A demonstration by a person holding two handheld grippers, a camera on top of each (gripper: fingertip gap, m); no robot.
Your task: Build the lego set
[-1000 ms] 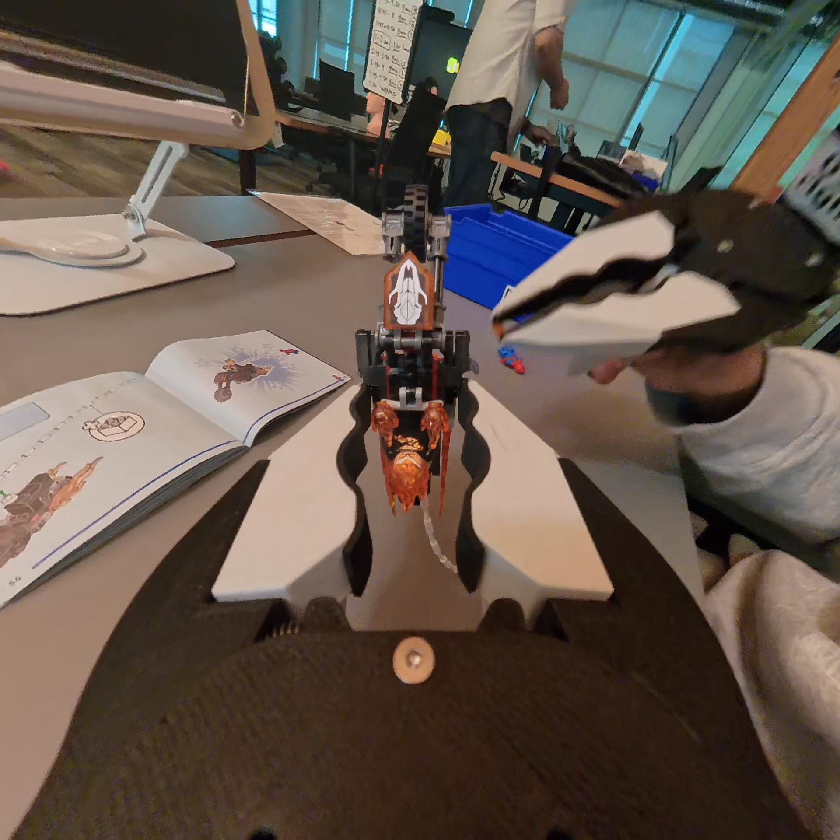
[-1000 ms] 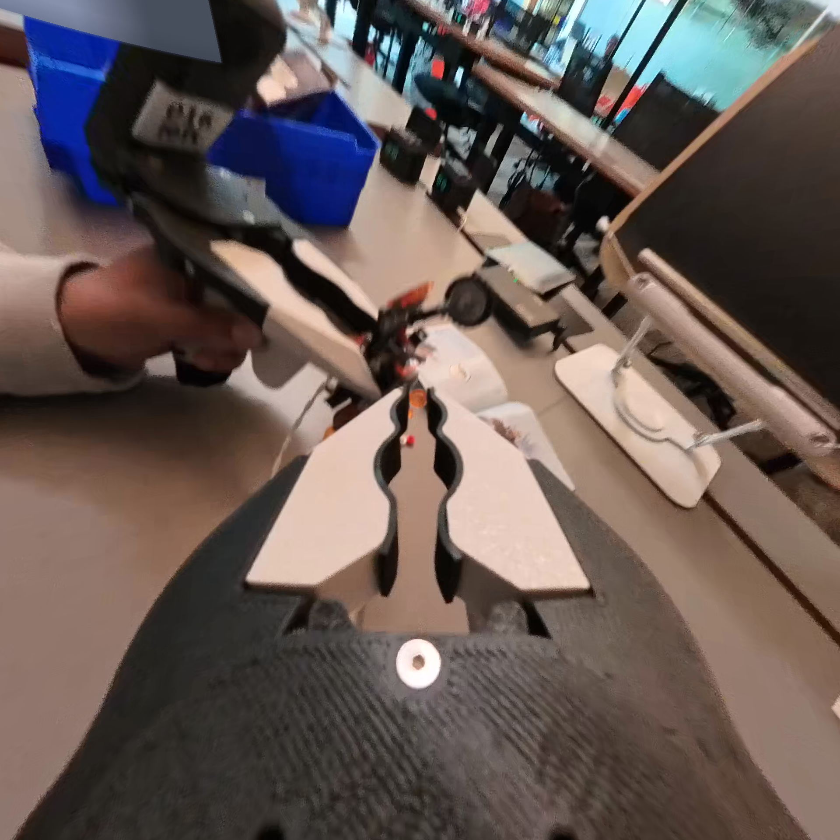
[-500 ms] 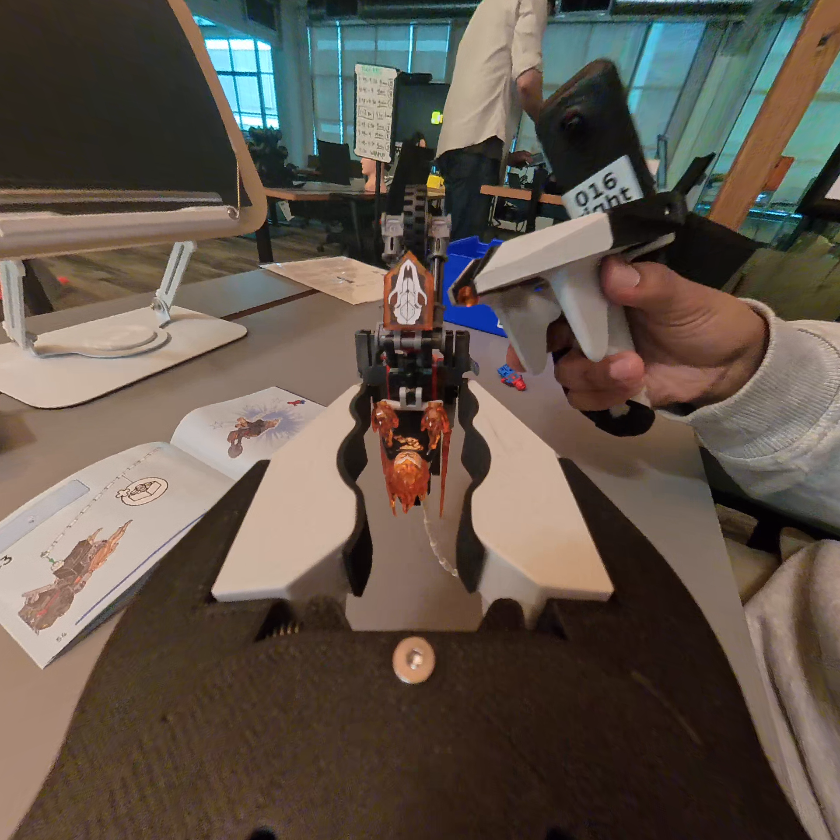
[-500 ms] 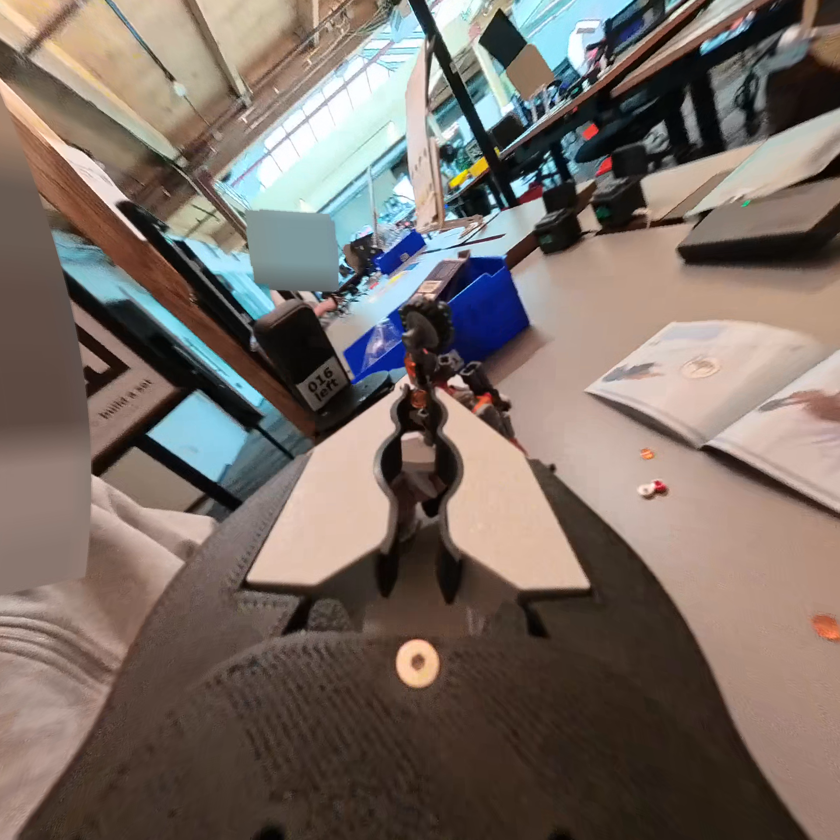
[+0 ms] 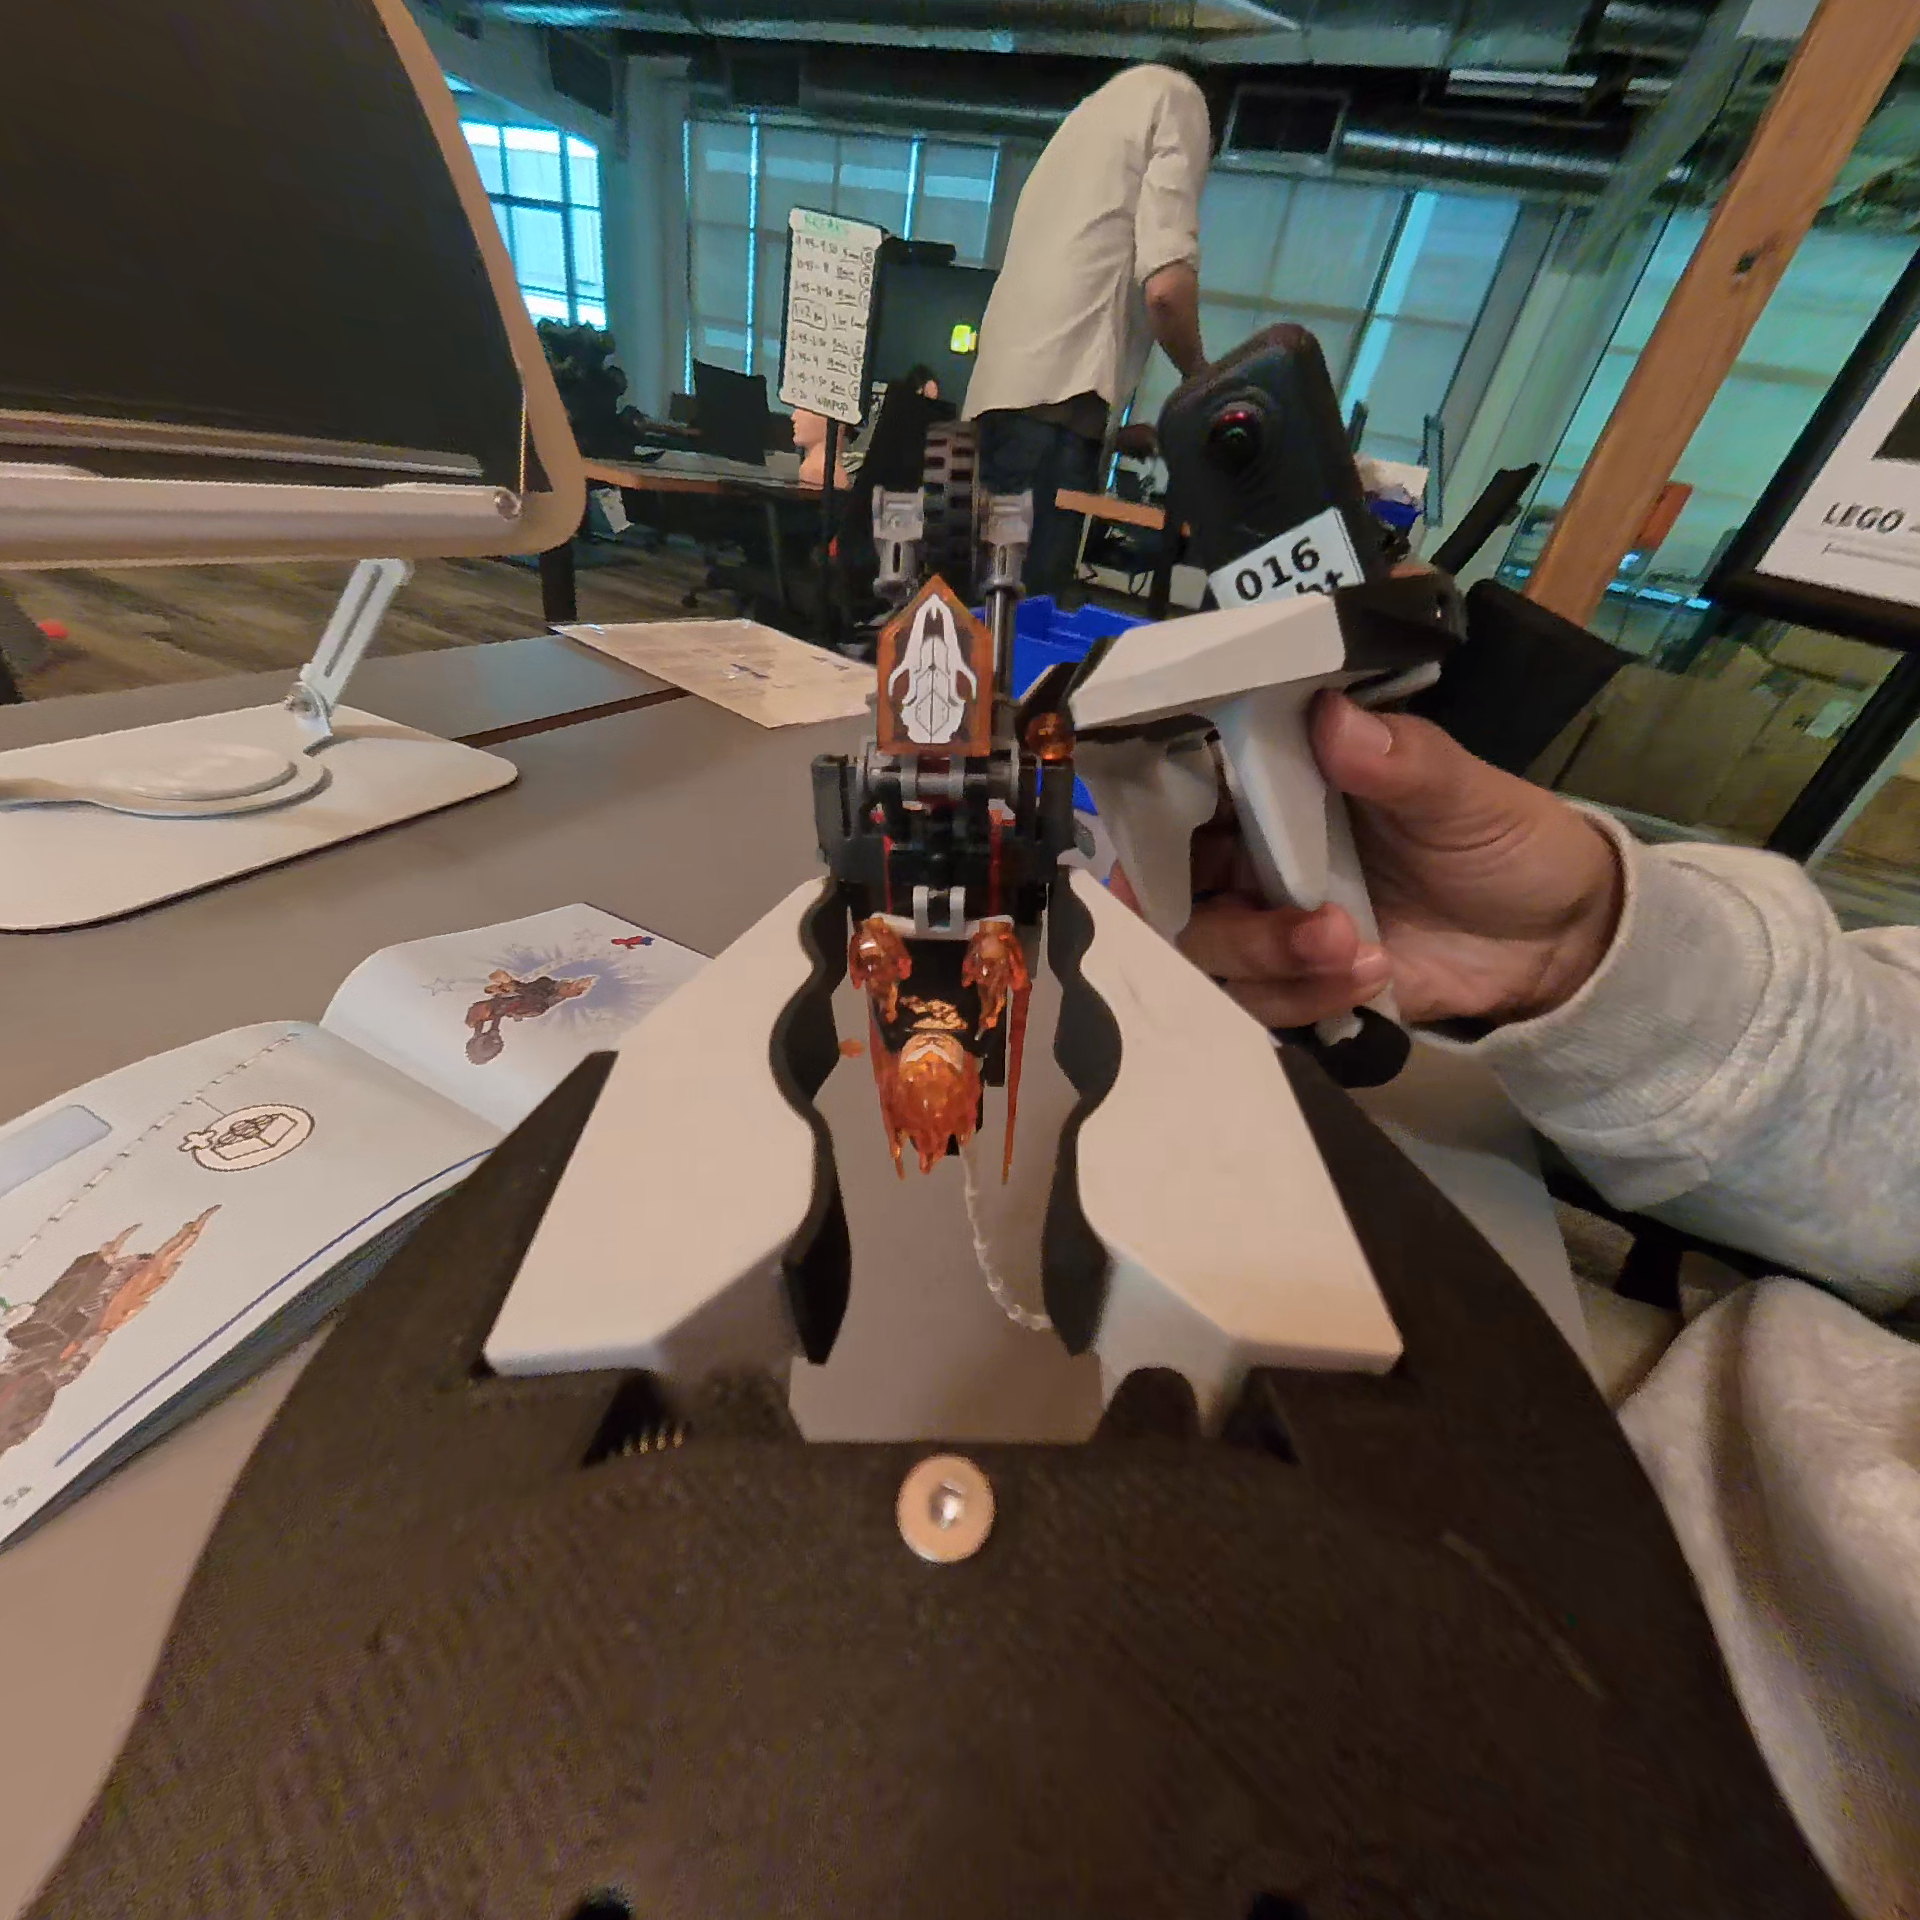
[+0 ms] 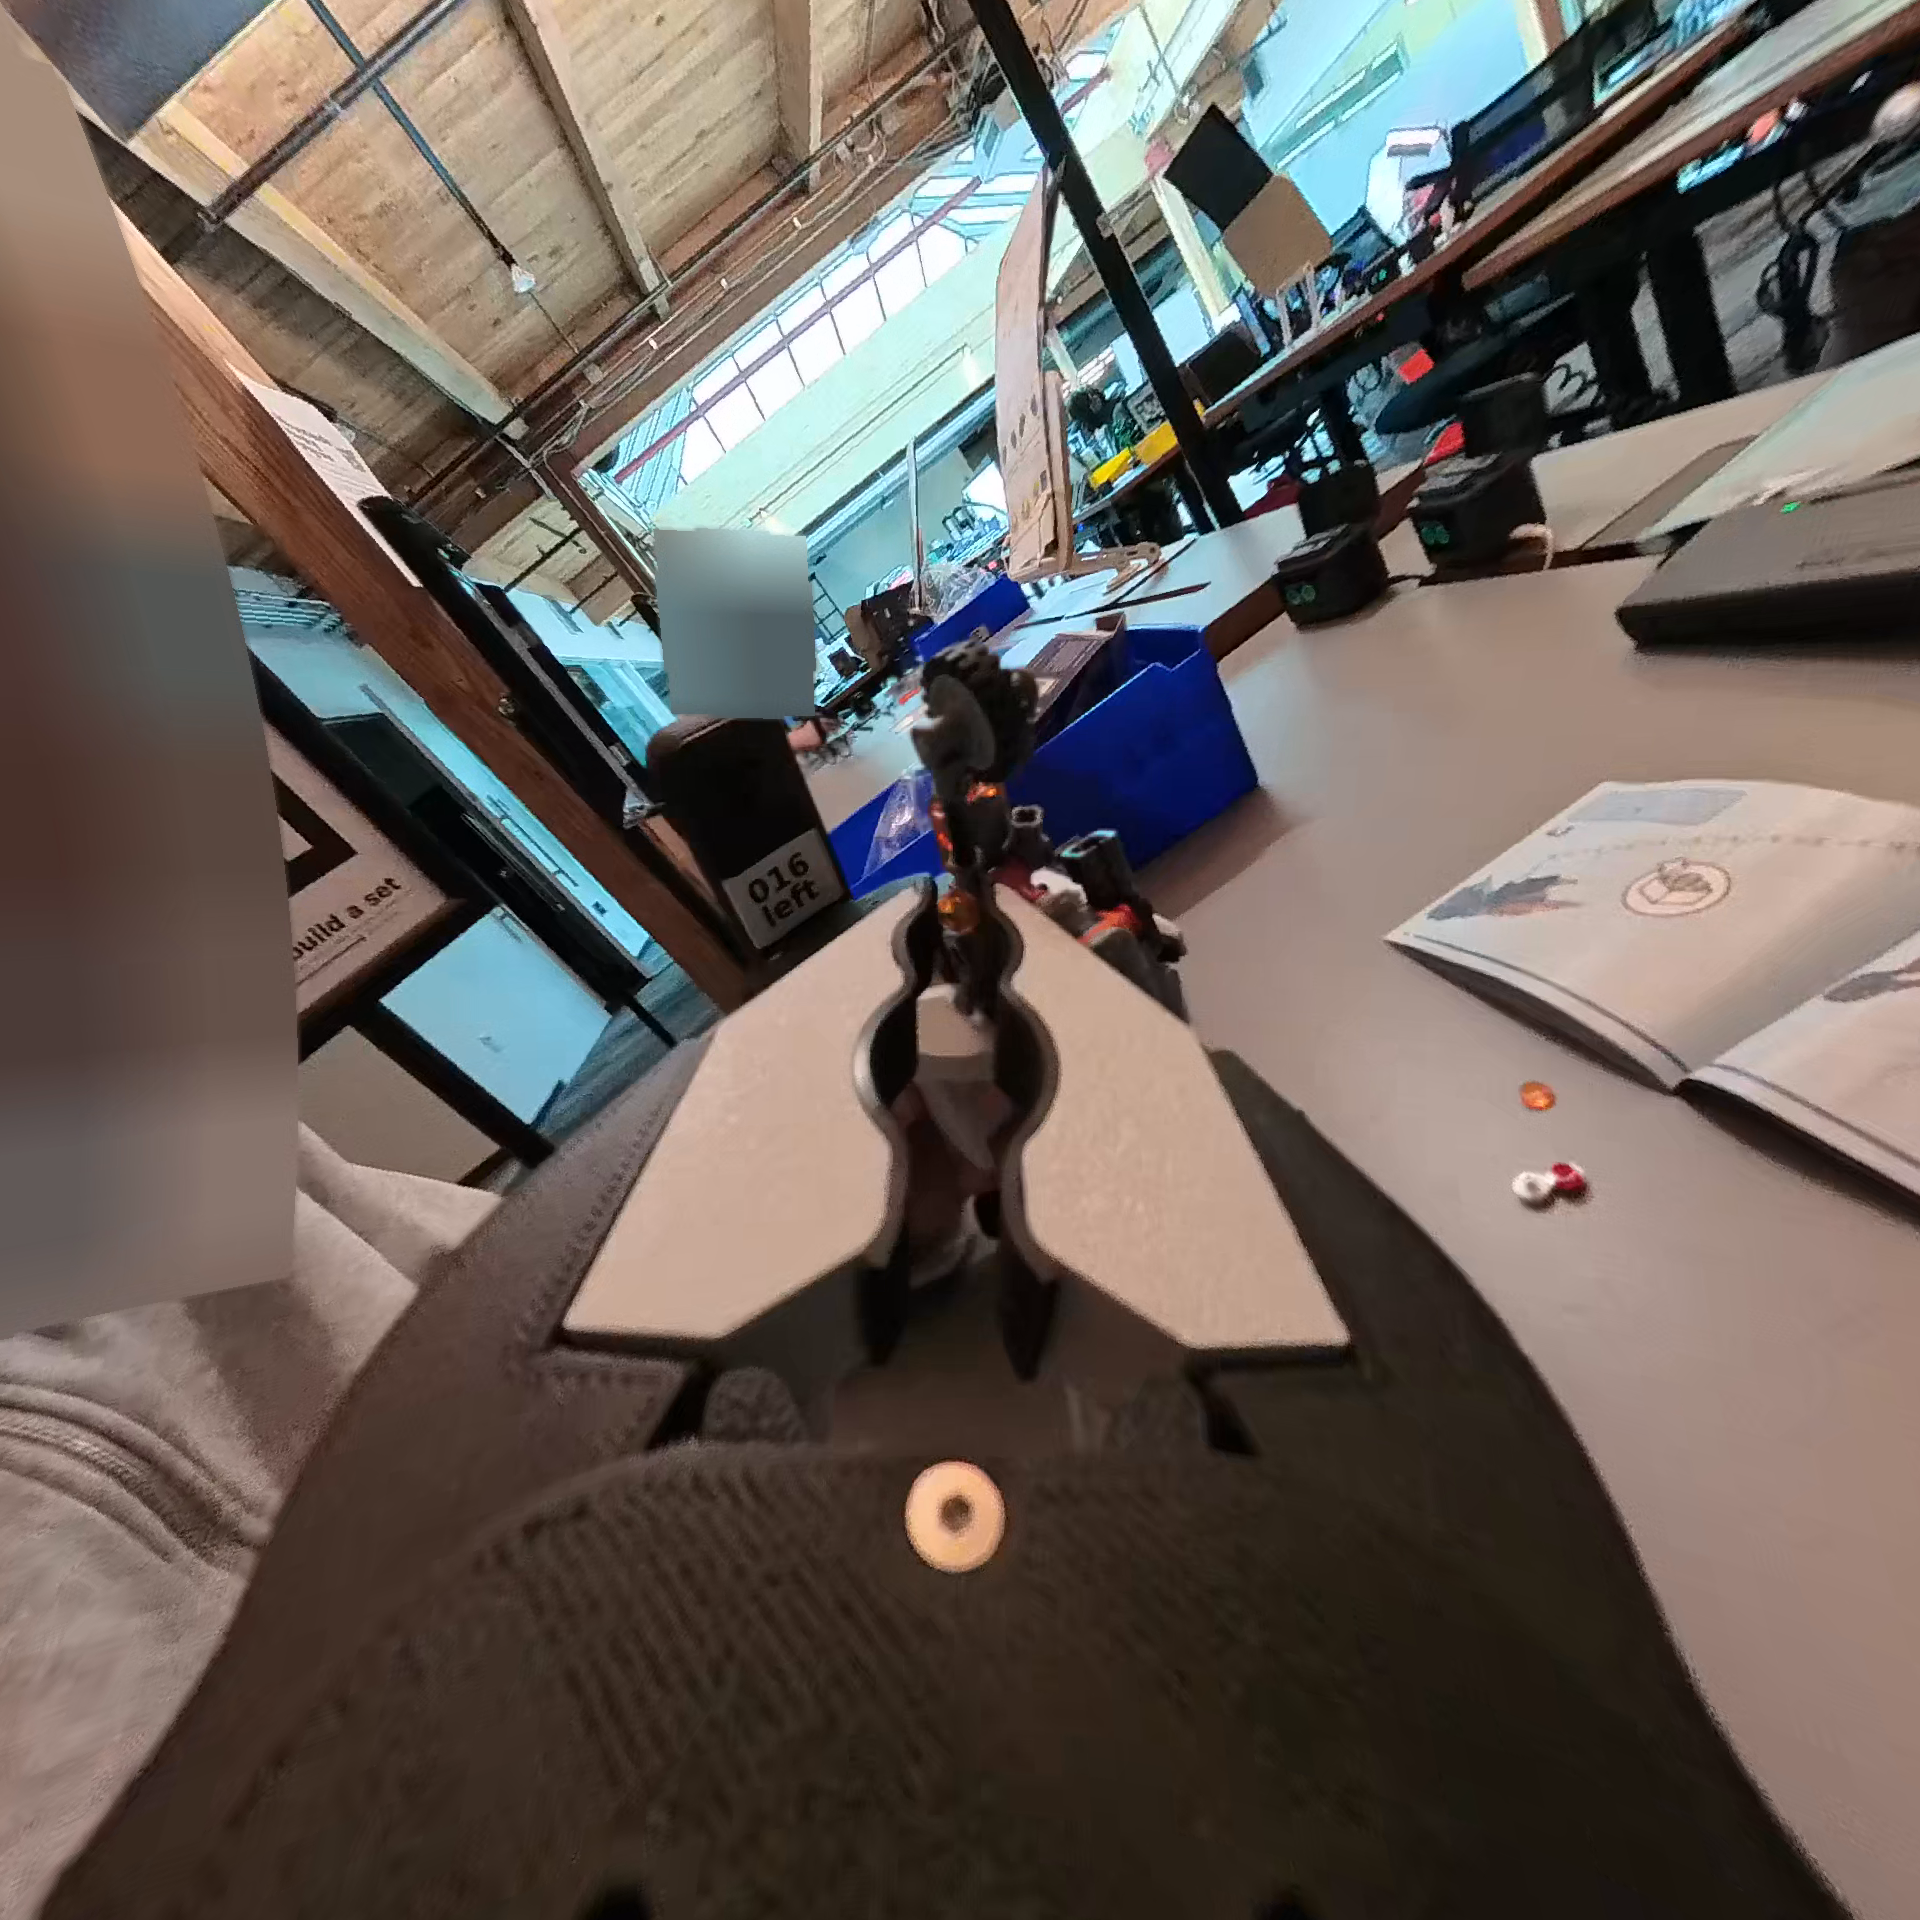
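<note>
We hold the lego model (image 5: 940, 862) up above the grey table (image 5: 644, 800), and we take this model as our landmark. Our left gripper (image 5: 940, 894) is pinched on its black lower body, one white finger on each side, with the orange flame pieces and a pale chain hanging down between the fingers. The model stands upright, its orange shield plate above the fingers and its black wheel (image 5: 951, 499) at the top.

Just to the right of the model, our right gripper (image 5: 1049, 727) comes in sideways, its tips nipped on a small orange stud (image 5: 1044, 732) that sits right against the model's upper right edge. In the right wrist view that same stud (image 6: 954, 907) shows between the nearly closed tips (image 6: 956, 914), with the model (image 6: 971, 790) directly beyond.

Left of the model and below it, the instruction booklet (image 5: 312, 1101) lies open on the table. Behind the model sits a blue bin (image 6: 1132, 748). Near the booklet (image 6: 1704, 956) lie a loose orange stud (image 6: 1538, 1095) and a red-and-white piece (image 6: 1548, 1182).
</note>
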